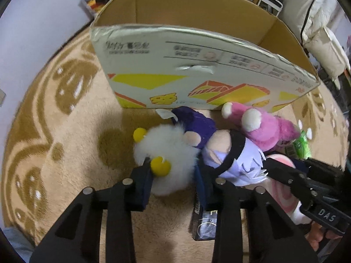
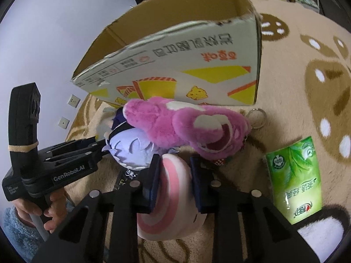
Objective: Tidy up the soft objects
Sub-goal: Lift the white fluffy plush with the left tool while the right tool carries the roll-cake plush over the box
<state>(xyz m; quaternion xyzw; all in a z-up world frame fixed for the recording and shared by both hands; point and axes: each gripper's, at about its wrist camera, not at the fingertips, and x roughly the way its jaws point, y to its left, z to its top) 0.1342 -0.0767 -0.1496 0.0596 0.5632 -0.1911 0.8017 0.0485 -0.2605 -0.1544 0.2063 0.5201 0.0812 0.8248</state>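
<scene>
An open cardboard box [image 1: 197, 70] stands on the shaggy rug [image 1: 54, 131], just behind a heap of plush toys. A green tissue pack [image 2: 295, 179] lies beside them. The left gripper [image 1: 173, 179], angled steeply down, pinches the fluffy white doll [image 1: 166, 151]; the right gripper [image 2: 174, 175] clamps the pink-striped round plush [image 2: 173, 197] under the fuzzy pink bear [image 2: 186, 127].
</scene>
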